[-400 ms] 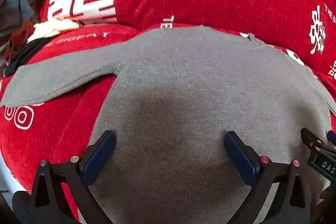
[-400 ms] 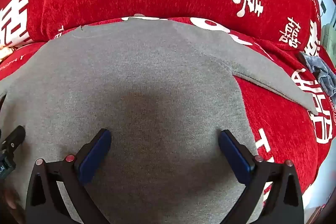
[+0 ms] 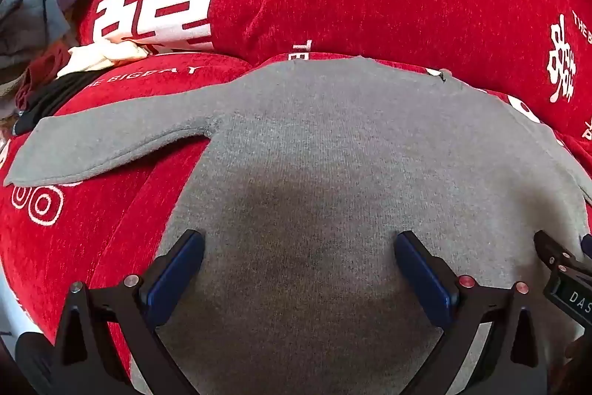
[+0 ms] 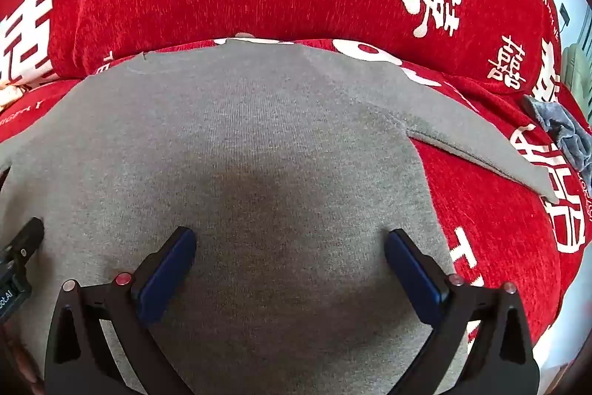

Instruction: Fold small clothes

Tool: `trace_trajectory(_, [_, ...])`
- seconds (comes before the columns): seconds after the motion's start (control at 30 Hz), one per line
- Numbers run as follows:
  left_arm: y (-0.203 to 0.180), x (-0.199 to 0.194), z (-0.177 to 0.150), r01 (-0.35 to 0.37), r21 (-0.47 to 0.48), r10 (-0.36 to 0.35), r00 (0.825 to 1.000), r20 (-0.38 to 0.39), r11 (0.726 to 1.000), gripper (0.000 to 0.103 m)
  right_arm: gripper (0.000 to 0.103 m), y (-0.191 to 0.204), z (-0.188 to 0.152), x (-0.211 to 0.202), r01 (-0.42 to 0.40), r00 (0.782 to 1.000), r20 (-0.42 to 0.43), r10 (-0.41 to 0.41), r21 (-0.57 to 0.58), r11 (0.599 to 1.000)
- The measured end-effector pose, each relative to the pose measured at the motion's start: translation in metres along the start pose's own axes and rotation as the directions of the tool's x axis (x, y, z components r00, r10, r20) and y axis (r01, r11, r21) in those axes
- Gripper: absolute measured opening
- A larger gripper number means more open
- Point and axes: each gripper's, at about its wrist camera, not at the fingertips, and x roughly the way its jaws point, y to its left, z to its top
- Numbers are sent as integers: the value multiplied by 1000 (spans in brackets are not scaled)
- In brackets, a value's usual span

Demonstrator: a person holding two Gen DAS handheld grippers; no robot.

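Nothing is seen to have moved since the earlier frame. Both the left gripper (image 3: 298, 245) and right gripper (image 4: 290, 243) are held wide apart, empty, over the sweater (image 3: 333, 154), spread flat ahead; sleeves (image 3: 111, 143) extend outward sideways.
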Motion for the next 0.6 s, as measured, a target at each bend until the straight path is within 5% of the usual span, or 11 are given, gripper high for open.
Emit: trace_trajectory(0.6, [5,6,-15,2,2,-2,999,36,1000,103,102,2,1,2,-1,1000,-19,1,47,999])
